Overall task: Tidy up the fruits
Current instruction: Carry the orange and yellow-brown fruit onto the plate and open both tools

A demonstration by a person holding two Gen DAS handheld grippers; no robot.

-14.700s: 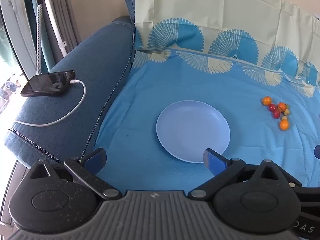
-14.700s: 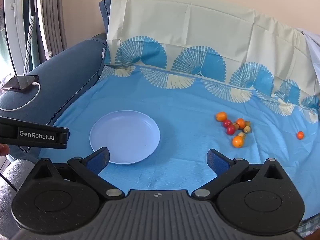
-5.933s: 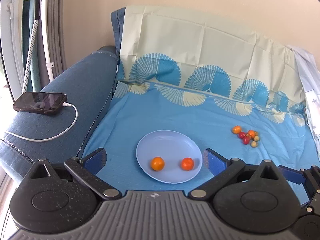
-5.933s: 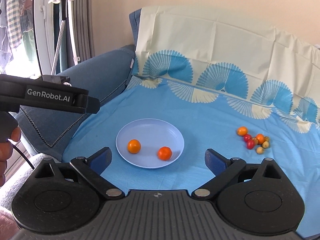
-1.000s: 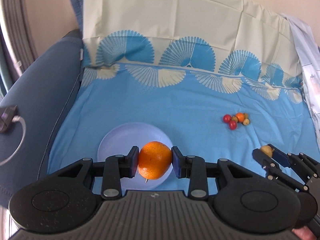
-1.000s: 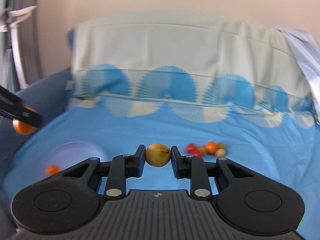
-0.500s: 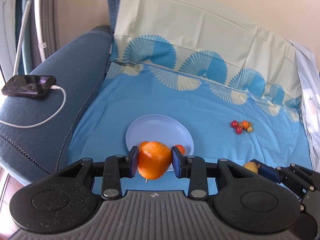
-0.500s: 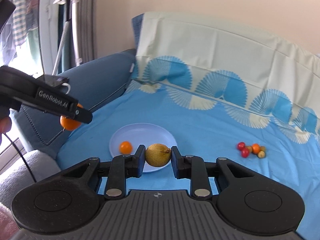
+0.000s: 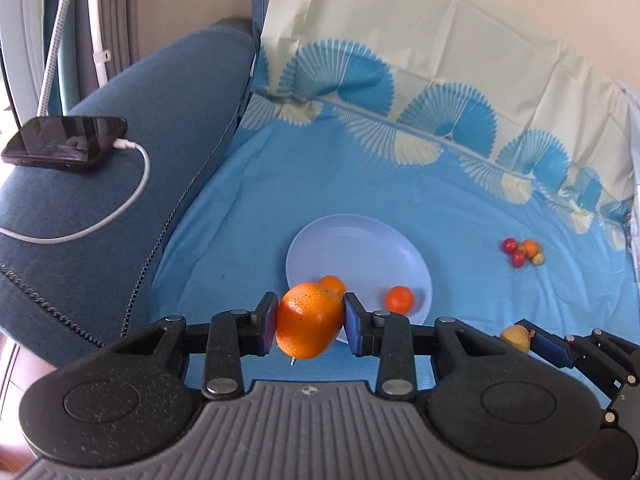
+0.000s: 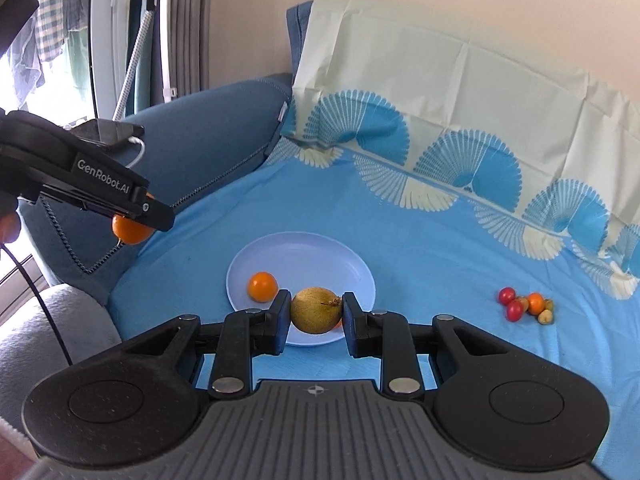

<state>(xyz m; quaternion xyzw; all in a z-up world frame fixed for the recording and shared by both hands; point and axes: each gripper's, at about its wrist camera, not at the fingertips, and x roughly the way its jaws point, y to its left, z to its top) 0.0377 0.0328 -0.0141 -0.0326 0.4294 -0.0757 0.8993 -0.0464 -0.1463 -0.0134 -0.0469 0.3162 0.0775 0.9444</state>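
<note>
Left gripper (image 9: pixel 310 326) clenched on a large orange (image 9: pixel 309 321), held above the plate's near-left edge. Right gripper (image 10: pixel 316 317) clenched on a yellow-brown round fruit (image 10: pixel 316 310), over the near rim of the plate (image 10: pixel 320 252).

Key relation: the plate lies forward and below both grippers; the right one looks nearer its centre, the left approaches from the armrest side.

Count: on plate, 2 small oranges (image 9: pixel 399 299); held, 2 fruits; right of the plate on the blue cloth (image 10: pixel 420 232), a cluster (image 10: pixel 526 305) of about 5 small fruits, 2 of them red.
</note>
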